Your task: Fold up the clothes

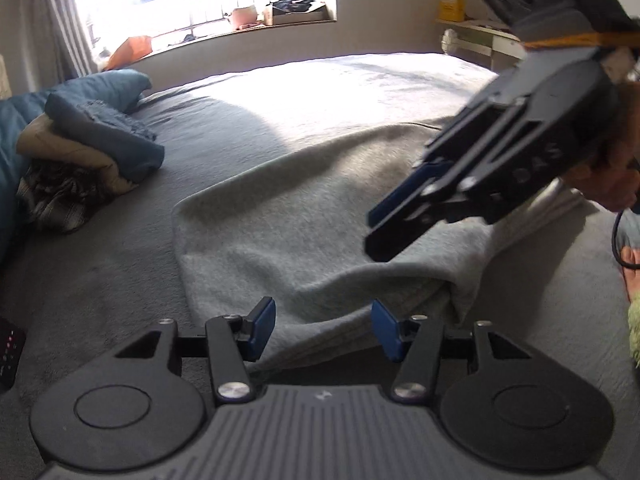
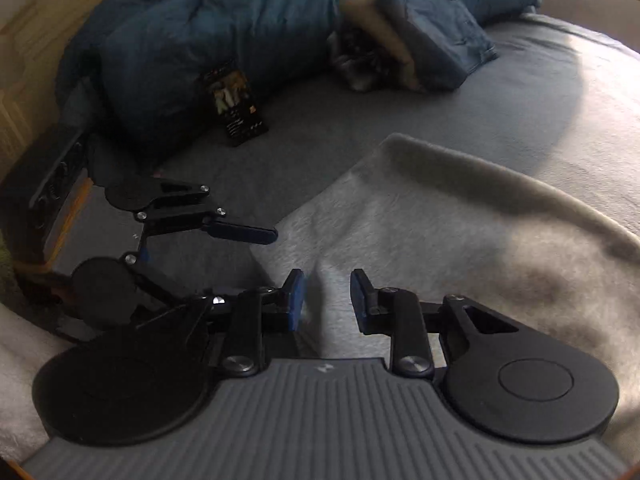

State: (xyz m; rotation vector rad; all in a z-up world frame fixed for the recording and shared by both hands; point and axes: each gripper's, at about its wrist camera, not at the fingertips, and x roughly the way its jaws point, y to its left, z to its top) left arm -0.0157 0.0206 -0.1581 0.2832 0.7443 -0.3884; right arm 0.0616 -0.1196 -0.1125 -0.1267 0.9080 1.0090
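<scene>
Both our grippers, left gripper (image 1: 323,330) and right gripper (image 2: 327,300), hover with fingers apart and empty; the folded grey fleece garment (image 1: 300,216) lies just ahead on the bed (image 1: 120,264).

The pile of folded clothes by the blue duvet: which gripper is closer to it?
Left. The left gripper sits on the side of the grey garment facing the pile of folded clothes; the right gripper hovers over the garment's far side.
</scene>
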